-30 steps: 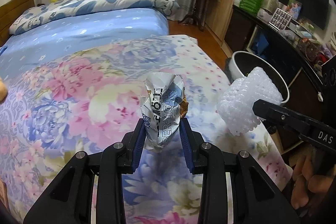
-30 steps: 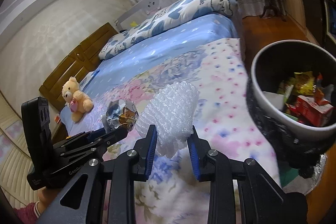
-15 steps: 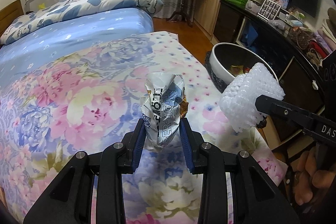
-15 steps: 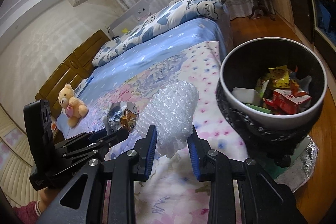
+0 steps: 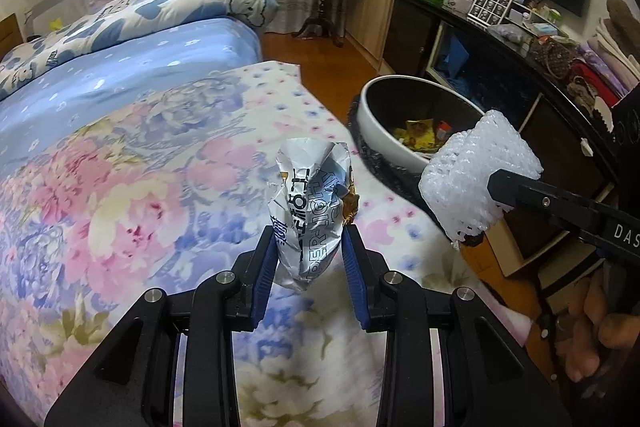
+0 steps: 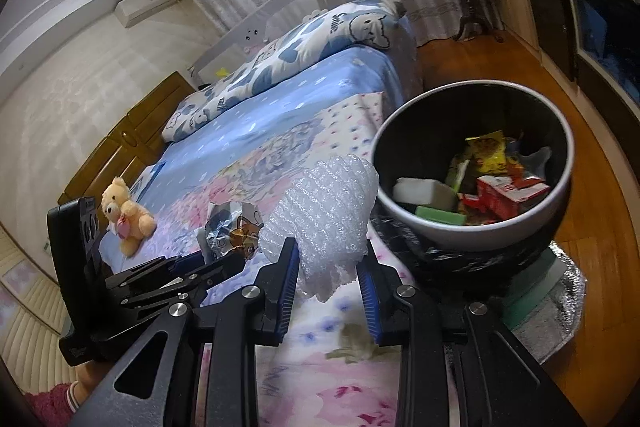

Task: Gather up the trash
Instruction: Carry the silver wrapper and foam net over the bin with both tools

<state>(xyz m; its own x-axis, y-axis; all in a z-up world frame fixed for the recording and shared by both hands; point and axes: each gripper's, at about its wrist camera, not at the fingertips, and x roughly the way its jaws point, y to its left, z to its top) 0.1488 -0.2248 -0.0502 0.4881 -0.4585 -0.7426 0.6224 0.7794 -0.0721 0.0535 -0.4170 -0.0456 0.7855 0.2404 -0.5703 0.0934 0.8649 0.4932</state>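
Both grippers now sit closer to the bin (image 6: 472, 163), right of centre. Left gripper (image 5: 310, 247) pinches the wrapper (image 5: 310, 211) upright; right gripper (image 6: 328, 263) clamps the foam (image 6: 328, 211), each held clear of the bed (image 5: 132, 187), probably for dropping in.

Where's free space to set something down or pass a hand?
Floral quilt between pillow and grippers is bare. Blue sheet bare up to teddy. Bin holds trash; dark shelf is crowded.
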